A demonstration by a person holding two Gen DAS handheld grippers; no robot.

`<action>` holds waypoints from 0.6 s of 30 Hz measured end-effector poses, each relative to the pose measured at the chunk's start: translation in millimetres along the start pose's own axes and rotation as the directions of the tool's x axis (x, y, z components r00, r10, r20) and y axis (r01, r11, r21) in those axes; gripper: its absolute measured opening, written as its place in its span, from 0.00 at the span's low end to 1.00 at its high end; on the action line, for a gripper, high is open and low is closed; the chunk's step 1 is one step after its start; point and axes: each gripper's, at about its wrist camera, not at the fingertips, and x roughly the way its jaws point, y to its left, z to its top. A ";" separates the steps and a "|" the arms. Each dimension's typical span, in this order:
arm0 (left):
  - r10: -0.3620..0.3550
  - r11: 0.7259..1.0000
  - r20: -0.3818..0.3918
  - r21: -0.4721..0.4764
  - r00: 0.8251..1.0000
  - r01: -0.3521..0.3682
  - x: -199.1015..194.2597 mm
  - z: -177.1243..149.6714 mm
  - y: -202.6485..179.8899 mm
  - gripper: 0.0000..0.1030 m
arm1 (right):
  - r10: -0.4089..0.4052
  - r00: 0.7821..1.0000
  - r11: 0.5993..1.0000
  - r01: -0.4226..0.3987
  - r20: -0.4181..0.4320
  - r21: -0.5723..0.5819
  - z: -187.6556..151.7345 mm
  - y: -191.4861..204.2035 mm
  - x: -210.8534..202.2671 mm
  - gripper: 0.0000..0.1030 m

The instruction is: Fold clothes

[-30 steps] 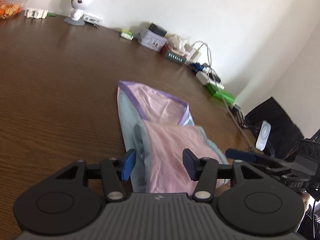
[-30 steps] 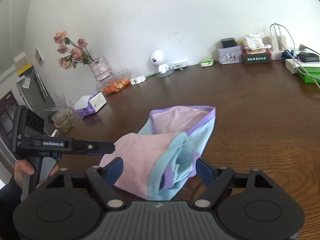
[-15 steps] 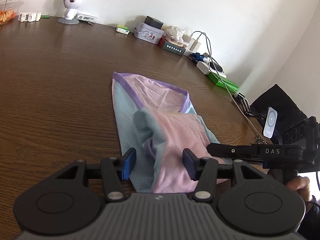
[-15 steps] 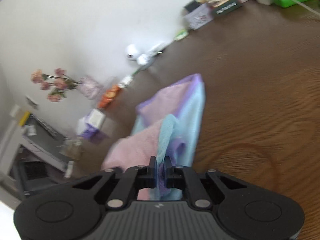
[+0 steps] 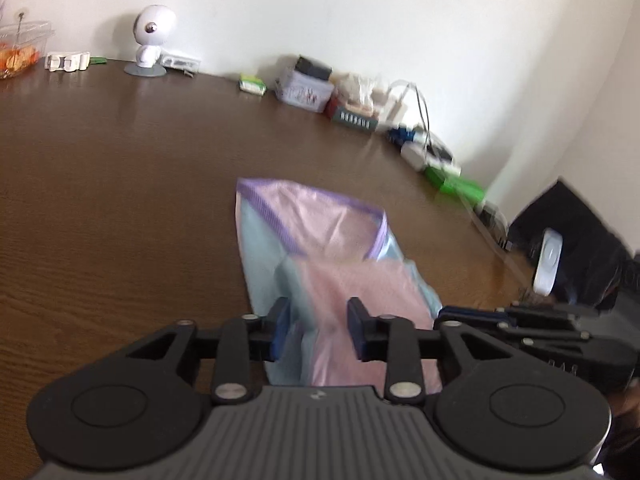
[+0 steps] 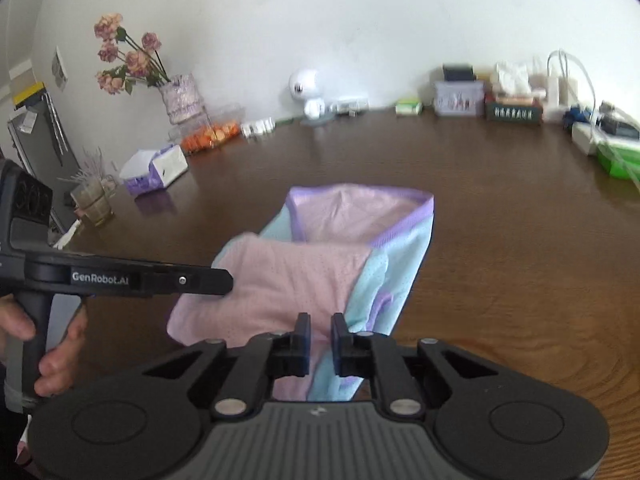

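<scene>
My right hand-held gripper (image 6: 320,336) is opening, garment (image 6: 340,256) between its jaws; my left hand-held gripper (image 5: 318,328) closes around its near edge

Left gripper (image 5: 316,330): pointed forward and tilted down; jaws partly apart and closing, pads not pressing. Cloth lies between them.
Right gripper (image 6: 319,340): pointed forward and tilted down; jaws near together with a narrow gap, opening. Cloth lies in the gap; no firm pinch visible.
Left hand (image 6: 48,344): bare, wrapped round the left gripper's handle, fingers curled beneath.
</scene>
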 end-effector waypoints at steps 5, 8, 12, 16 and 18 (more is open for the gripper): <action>0.023 1.000 -0.056 -0.003 0.998 -0.023 38.0 12.2 7.7 0.18 | 0.012 0.998 1.000 -0.011 0.058 -0.012 21.2 4.8 24.2 0.12; 0.013 1.000 -0.062 -0.026 0.998 -0.015 41.3 8.8 16.4 0.21 | -0.018 0.999 1.000 0.019 -0.030 0.013 19.4 -2.1 50.9 0.12; -0.016 0.995 -0.015 -0.103 1.000 0.015 29.4 32.1 31.1 0.47 | 0.007 1.000 0.999 -0.007 -0.015 0.045 26.1 -10.6 39.3 0.14; 0.164 0.986 -0.021 -0.012 0.986 -0.165 63.4 73.3 28.4 0.47 | -0.098 0.995 0.995 0.097 0.033 0.028 64.3 -41.2 46.1 0.43; 0.227 0.974 -0.063 0.002 0.972 -0.228 85.7 84.5 31.1 0.42 | -0.160 0.987 0.986 0.161 -0.033 0.035 79.2 -66.3 71.6 0.42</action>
